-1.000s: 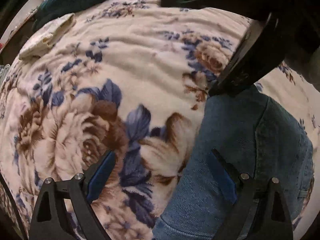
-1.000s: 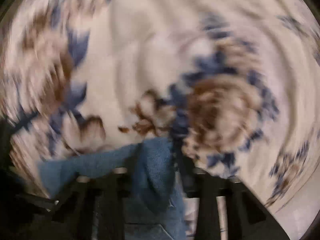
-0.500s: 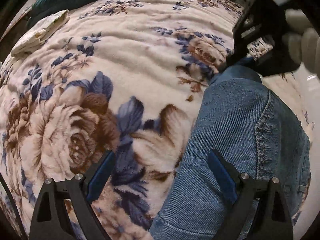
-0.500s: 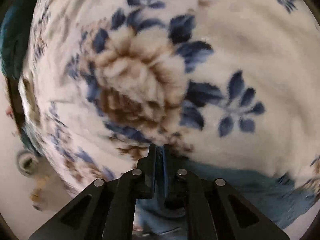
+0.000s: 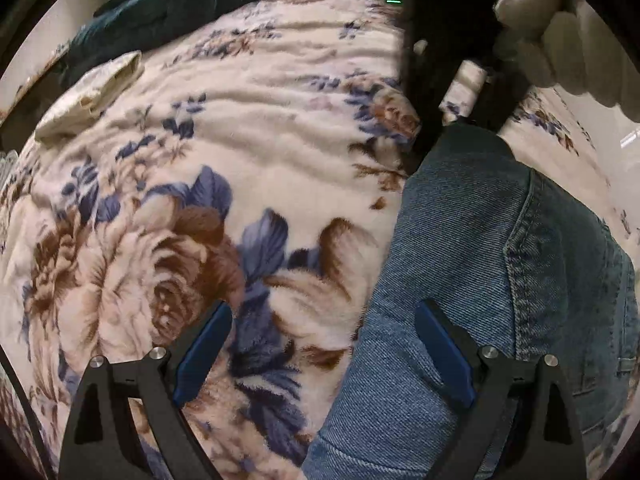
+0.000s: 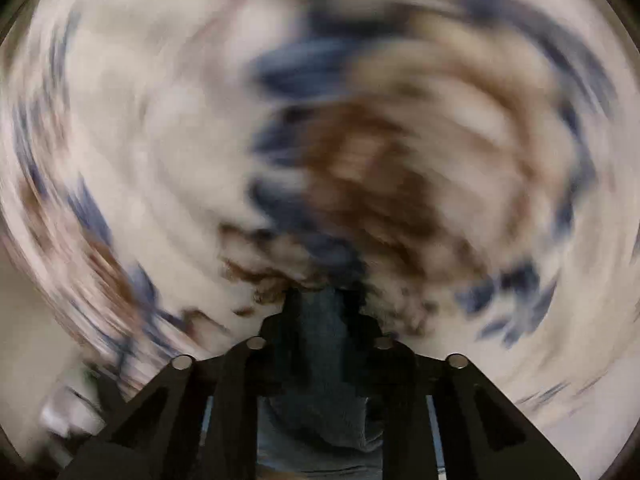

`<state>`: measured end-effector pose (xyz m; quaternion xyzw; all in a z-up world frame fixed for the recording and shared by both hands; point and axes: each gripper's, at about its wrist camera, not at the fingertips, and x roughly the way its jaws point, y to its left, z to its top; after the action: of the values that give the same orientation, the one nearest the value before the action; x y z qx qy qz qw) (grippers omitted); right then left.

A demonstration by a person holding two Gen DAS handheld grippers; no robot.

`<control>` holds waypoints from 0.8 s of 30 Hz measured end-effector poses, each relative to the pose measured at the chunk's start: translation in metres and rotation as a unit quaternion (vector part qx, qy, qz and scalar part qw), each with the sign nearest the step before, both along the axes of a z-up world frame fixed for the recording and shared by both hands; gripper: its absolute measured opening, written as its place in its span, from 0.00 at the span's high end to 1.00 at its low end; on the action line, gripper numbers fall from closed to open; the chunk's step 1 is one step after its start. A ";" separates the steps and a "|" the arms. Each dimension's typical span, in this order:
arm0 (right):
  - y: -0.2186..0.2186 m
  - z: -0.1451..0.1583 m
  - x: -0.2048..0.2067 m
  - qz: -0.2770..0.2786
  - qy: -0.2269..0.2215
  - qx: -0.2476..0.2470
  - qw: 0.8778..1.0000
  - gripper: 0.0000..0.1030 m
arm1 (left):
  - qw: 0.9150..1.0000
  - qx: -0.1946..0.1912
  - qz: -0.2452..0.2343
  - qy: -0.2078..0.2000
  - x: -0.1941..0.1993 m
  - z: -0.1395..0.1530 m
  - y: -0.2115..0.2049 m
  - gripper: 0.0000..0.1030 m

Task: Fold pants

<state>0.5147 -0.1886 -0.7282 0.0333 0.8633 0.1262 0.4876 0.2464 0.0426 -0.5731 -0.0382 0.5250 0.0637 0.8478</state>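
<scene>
Floral blanket covered the bed. Jeans lay at right of frame, long axis running lower right to upper right. Right gripper clenched denim at the far end; left gripper gaped, empty, straddling the near edge. Cream cloth and teal pillow upper left, well apart.

Soft light; R view motion-blurred

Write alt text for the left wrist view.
Blue jeans lie on a floral blanket, the open left gripper hovering at their edge. Beyond, the right gripper pinches their far end.
</scene>
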 end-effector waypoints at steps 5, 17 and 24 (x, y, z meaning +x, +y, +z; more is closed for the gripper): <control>-0.115 -0.004 -0.044 -0.340 0.032 0.102 0.934 0.93 | 1.000 0.003 -0.024 0.000 0.003 0.009 -0.002 0.09; -0.049 0.064 0.004 0.040 -0.092 0.070 0.993 0.43 | 0.993 -0.096 -0.058 0.030 0.062 0.023 0.038 0.09; 0.017 0.051 0.007 0.238 -0.116 0.043 0.963 0.43 | 0.909 -0.369 -0.108 0.162 0.106 -0.031 0.028 0.09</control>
<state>0.5220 -0.1718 -0.6771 -0.1668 0.7777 0.2788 0.5382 0.3520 0.0702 -0.6044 -0.2809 0.6419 -0.2209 0.6785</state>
